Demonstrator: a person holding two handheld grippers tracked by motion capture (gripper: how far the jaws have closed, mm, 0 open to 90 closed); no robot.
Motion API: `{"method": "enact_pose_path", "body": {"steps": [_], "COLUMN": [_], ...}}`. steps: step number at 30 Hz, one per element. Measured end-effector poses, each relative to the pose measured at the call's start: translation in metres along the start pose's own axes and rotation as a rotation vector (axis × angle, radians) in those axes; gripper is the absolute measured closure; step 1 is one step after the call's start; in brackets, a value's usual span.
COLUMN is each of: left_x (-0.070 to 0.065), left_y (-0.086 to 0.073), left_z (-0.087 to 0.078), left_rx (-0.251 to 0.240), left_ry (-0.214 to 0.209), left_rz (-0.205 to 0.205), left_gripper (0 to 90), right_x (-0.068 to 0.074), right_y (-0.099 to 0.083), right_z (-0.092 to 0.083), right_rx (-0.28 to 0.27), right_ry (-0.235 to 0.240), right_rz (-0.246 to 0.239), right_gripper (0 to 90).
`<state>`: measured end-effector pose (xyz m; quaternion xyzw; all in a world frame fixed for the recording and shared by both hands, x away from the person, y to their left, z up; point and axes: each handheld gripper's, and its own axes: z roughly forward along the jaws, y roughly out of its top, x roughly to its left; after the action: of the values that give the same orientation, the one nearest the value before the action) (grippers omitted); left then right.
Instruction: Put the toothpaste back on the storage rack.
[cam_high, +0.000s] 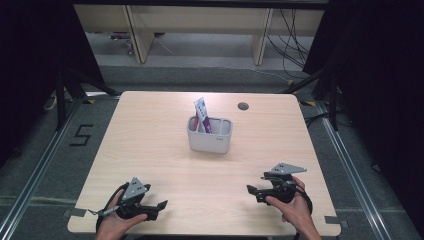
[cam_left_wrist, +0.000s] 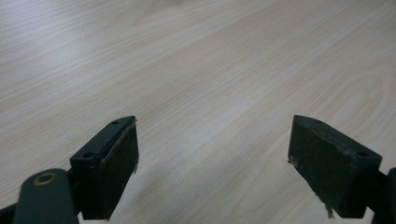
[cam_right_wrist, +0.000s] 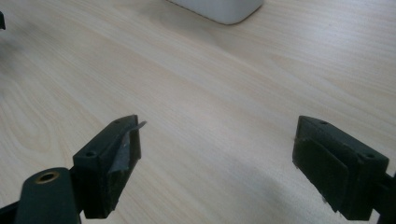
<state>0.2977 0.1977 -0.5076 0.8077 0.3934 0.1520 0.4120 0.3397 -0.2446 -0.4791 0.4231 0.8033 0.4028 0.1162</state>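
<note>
High view: white two-compartment holder (cam_high: 210, 135), purple-white packet (cam_high: 202, 114) upright in left compartment; left gripper (cam_high: 159, 206), right gripper (cam_high: 252, 190) wide open, empty.

Holder (cam_right_wrist: 219, 8) cut off at top edge; packet (cam_high: 203, 116) print illegible.

Two handheld grippers, both black: left gripper (cam_high: 161, 205), right gripper (cam_high: 251, 189). Atop each, a grey three-cornered plate dotted with small holes. Black cable looped behind each grip, by the wrist. Bare forearms, no sleeves in sight. Up close in the left gripper view, blocky black fingers (cam_left_wrist: 106, 164) with screw holes along the upper edge, dark pads frayed at the corners, and a brass-ringed hole at the lower left. Same build in the right gripper view, fingers (cam_right_wrist: 108, 161) with one pad peeling at its tip.
</note>
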Motion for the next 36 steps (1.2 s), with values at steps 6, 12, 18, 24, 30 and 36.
{"method": "enact_pose_path", "body": {"steps": [6, 12, 18, 24, 30, 36], "left_x": [0.0, 0.0, 0.0, -0.001, -0.001, -0.002], "left_y": [0.0, 0.0, 0.0, 0.0, 0.0, -0.001], "left_z": [0.0, 0.0, 0.0, -0.002, 0.0, 0.0], "left_rx": [0.001, 0.003, 0.001, 0.008, 0.002, -0.015], "left_ry": [-0.004, -0.004, -0.007, 0.001, -0.005, -0.007], "left_rz": [0.001, 0.001, -0.001, 0.002, -0.004, -0.015], "left_gripper": [15.7, 15.7, 15.7, 15.7, 15.7, 15.7], "right_x": [0.0, 0.004, 0.006, 0.007, 0.005, 0.006], "right_y": [-0.007, -0.015, -0.022, -0.03, -0.035, -0.038], "right_z": [-0.003, -0.007, -0.009, -0.009, -0.013, -0.016], "right_rx": [0.0, -0.001, 0.015, 0.033, 0.015, 0.023], "right_ry": [0.031, 0.016, 0.007, 0.017, -0.001, 0.014], "right_rz": [0.0, 0.018, 0.0, 0.035, 0.011, 0.022], "right_gripper": [16.4, 16.4, 16.4, 16.4, 16.4, 16.4]}}
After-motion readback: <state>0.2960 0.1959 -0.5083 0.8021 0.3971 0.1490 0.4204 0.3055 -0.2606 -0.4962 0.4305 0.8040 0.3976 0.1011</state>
